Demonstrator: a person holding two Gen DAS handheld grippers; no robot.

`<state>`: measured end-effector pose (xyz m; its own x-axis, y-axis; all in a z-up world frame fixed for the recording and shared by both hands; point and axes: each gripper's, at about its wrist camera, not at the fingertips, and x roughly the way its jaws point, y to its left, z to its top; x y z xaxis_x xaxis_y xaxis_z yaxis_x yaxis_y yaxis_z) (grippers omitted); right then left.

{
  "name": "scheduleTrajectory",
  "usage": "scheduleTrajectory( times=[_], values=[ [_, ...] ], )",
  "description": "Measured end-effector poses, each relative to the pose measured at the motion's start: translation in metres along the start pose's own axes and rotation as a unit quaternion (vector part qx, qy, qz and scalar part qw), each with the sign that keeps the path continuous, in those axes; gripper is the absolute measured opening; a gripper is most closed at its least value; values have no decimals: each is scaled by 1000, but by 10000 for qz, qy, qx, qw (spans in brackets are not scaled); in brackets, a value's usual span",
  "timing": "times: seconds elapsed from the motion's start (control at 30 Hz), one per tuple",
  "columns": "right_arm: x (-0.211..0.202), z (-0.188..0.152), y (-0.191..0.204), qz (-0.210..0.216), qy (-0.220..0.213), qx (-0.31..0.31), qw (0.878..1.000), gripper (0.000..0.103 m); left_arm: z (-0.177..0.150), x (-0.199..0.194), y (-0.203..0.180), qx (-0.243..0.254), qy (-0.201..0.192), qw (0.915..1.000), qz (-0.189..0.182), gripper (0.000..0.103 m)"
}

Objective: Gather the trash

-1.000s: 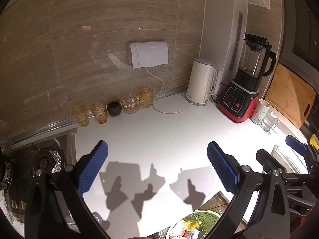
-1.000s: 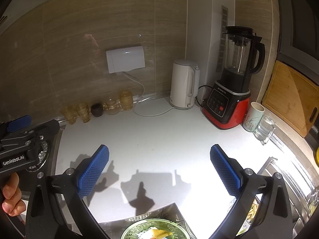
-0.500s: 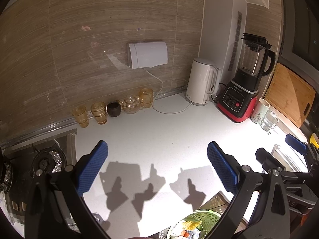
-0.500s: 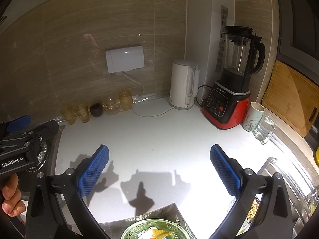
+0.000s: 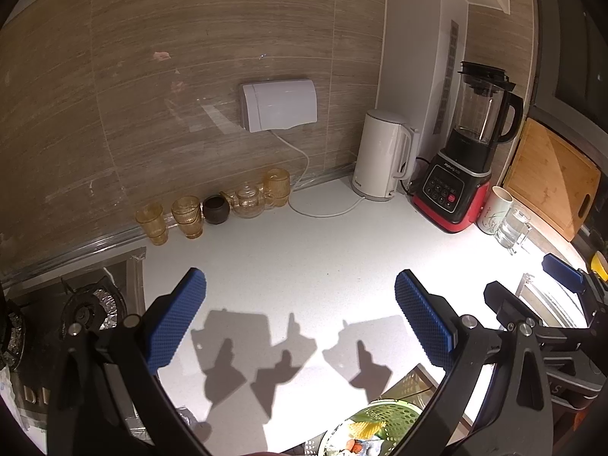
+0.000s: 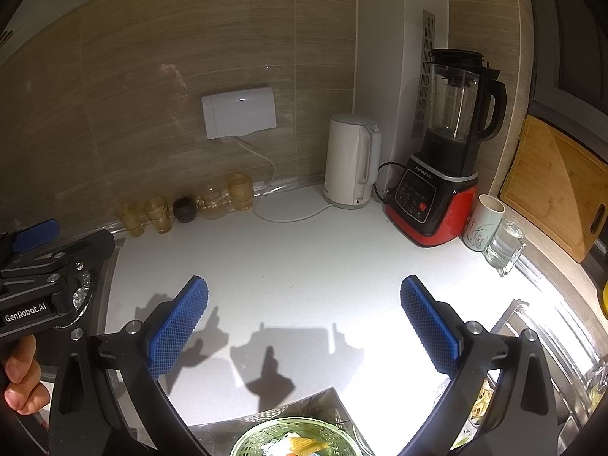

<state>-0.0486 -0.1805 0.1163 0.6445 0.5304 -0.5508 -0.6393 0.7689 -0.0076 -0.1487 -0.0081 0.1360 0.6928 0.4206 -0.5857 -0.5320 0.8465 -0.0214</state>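
At the near edge of the white countertop [image 6: 304, 258], low in both views: one green perforated colander [image 6: 288, 437] holding yellow and white scraps, set in a steel-rimmed recess, only partly visible. Above it, left gripper [image 5: 300, 326], blue ribbed pads spread wide, nothing between them; right gripper [image 6: 304, 323], likewise spread wide and empty, both hovering over bare counter with their shadows cast on it. A person's fingers [image 6: 21, 376] wrap the left gripper's handle at the left margin of the right wrist view. Left edge: gas hob burner [image 5: 89, 309] with foil liner. Right edge: sink rim [image 6: 532, 326], brightly lit. Far right corner: white mug [image 6: 482, 224] and clear glass mug [image 6: 505, 243] just beside each other, red-and-black blender [image 6: 437, 190], white electric kettle [image 6: 349, 163], wooden cutting board [image 6: 558, 186] leaning upright. Far edge against the wall: row of amber glasses [image 5: 186, 214], a dark small pot [image 5: 216, 209], a glass teapot [image 5: 249, 201]. On the wall above: white socket cover [image 5: 279, 104] with a cord trailing down.
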Motion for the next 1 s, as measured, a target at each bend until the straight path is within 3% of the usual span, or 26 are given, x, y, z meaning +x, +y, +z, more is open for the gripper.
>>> scheduleTrajectory(
  times=[1.0],
  values=[
    [2, -1, 0, -9, 21, -6, 10000, 101, 7, 10, 7, 180, 7, 9997, -145, 95]
  ],
)
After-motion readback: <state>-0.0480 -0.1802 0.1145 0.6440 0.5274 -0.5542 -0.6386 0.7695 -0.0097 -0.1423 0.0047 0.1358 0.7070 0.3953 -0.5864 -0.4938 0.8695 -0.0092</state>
